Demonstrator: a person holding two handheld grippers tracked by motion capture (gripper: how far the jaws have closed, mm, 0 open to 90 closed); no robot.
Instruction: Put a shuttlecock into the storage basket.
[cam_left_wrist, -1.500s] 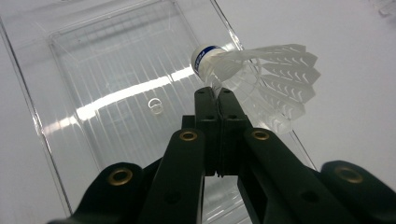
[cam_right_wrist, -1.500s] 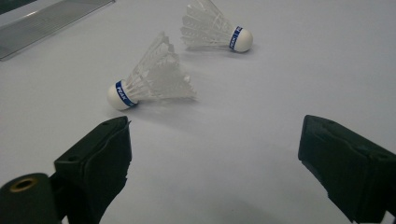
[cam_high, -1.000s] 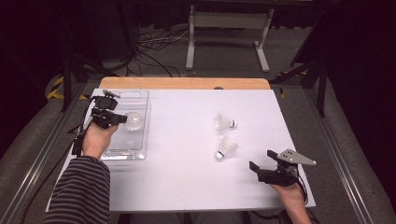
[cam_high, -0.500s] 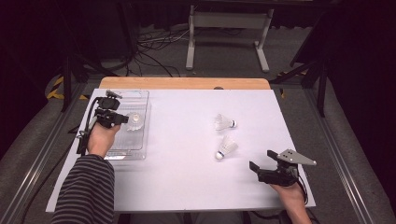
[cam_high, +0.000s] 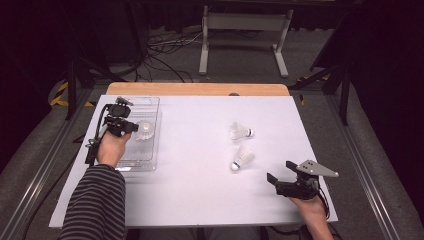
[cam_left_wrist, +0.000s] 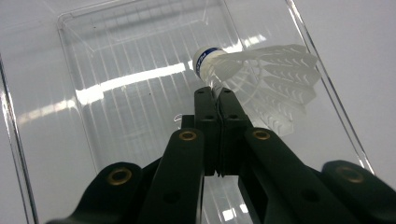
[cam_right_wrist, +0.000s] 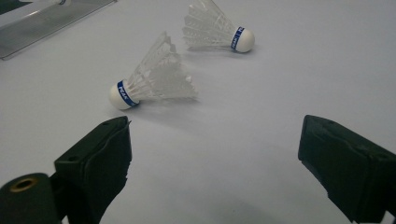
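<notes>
Left gripper (cam_left_wrist: 215, 93) clamped on 1 shuttlecock (cam_left_wrist: 261, 79) over tray (cam_high: 150, 107) at table's left edge; 2 shuttlecocks (cam_high: 243, 157) left mid-table; right gripper (cam_right_wrist: 215, 154) wide open, empty.

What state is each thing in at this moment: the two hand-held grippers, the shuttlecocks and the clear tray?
Left hand-held gripper: shut on a shuttlecock's skirt, over the tray.
Right hand-held gripper: open, nothing between its jaws.
Held shuttlecock: pinched, cork away from the gripper.
Near shuttlecock: lying on its side on the table.
Far shuttlecock: lying on its side.
Clear tray: upright on the table.
</notes>
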